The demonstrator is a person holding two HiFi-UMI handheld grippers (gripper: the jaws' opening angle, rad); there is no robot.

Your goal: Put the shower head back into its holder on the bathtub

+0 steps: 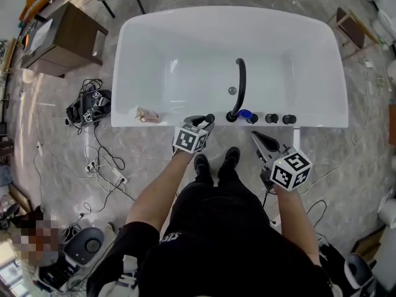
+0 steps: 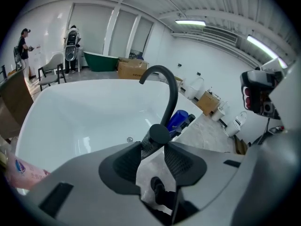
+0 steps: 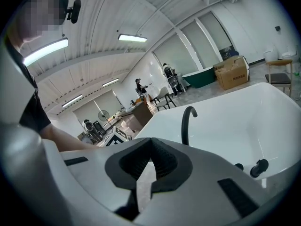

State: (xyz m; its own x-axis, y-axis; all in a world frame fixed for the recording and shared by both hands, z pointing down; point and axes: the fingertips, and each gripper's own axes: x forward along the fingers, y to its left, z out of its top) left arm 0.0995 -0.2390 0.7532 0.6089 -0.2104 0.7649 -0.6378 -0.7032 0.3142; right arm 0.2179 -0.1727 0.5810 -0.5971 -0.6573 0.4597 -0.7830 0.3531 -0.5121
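Left gripper (image 2: 151,150): pinching the black shower head (image 2: 158,133) at the bathtub's (image 1: 185,60) near edge.
Right gripper (image 3: 149,150): pressed together, holding nothing.

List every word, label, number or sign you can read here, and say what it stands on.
Nothing reads clearly in any view.
Pink packet: printed logo, too blurred to read.
Black shirt: white print, too small to read.
Cardboard box: marks too small to read.
Marker cubes: black-and-white square patterns only, no words.
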